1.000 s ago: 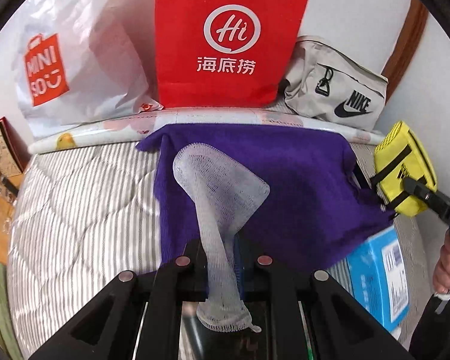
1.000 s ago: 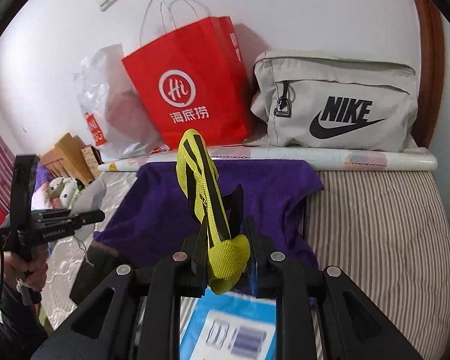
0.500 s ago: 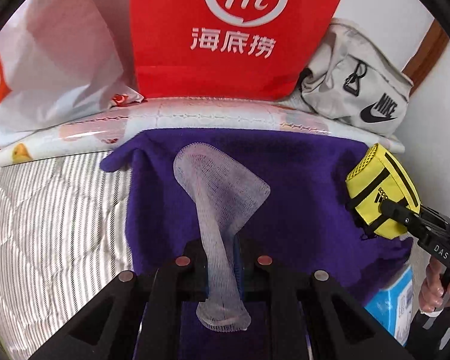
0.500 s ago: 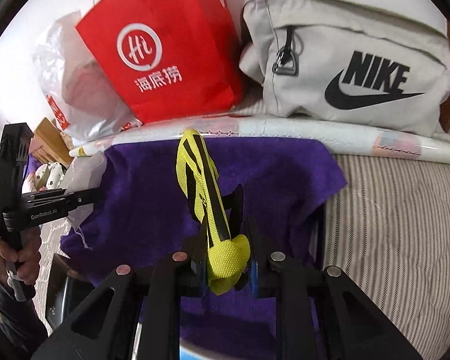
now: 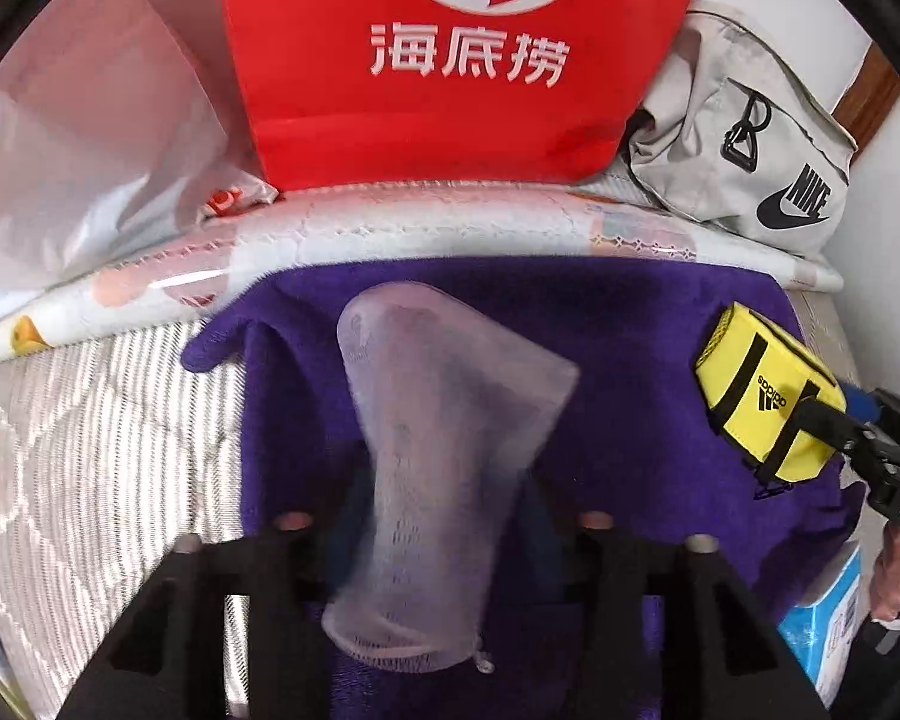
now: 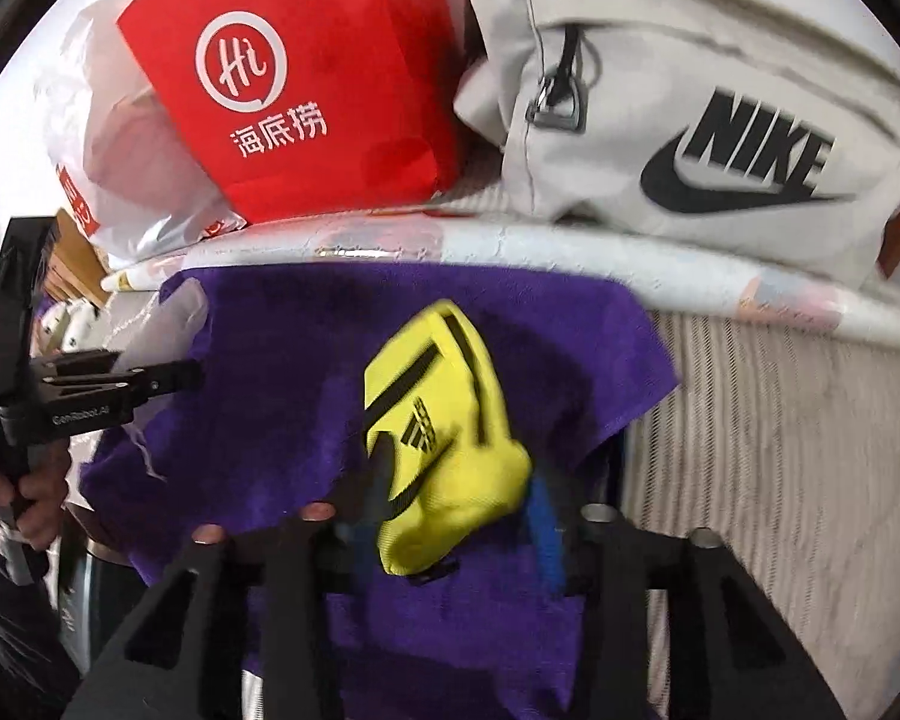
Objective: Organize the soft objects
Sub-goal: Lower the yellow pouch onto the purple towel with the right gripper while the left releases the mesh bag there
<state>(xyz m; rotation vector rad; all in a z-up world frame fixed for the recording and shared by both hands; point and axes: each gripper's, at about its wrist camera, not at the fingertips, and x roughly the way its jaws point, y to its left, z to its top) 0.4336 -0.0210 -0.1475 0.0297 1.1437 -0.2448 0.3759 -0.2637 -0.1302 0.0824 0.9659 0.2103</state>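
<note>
A purple towel (image 5: 630, 390) lies spread on the striped mattress (image 5: 108, 450). In the left wrist view my left gripper (image 5: 444, 516) hovers over the towel with its jaws opening. A white mesh sleeve (image 5: 444, 420) stands blurred and loose between them, and the pads do not press on it. In the right wrist view my right gripper (image 6: 459, 510) is also opening above the purple towel (image 6: 270, 408). A yellow Adidas pouch (image 6: 444, 438) tips over to the right between its spread fingers. The pouch (image 5: 762, 396) also shows at the right edge of the left wrist view.
Along the wall stand a red paper bag (image 5: 450, 60), a grey Nike bag (image 6: 720, 138) and a white plastic bag (image 5: 78, 150). A rolled patterned mat (image 5: 420, 234) lies in front of them. A blue box (image 5: 828, 618) sits beside the towel. A hand (image 6: 24, 480) holds the left gripper.
Both grippers came forward and down over the purple towel. Their jaws have spread: the mesh sleeve hangs loose and the yellow pouch has tipped over to the right.
</note>
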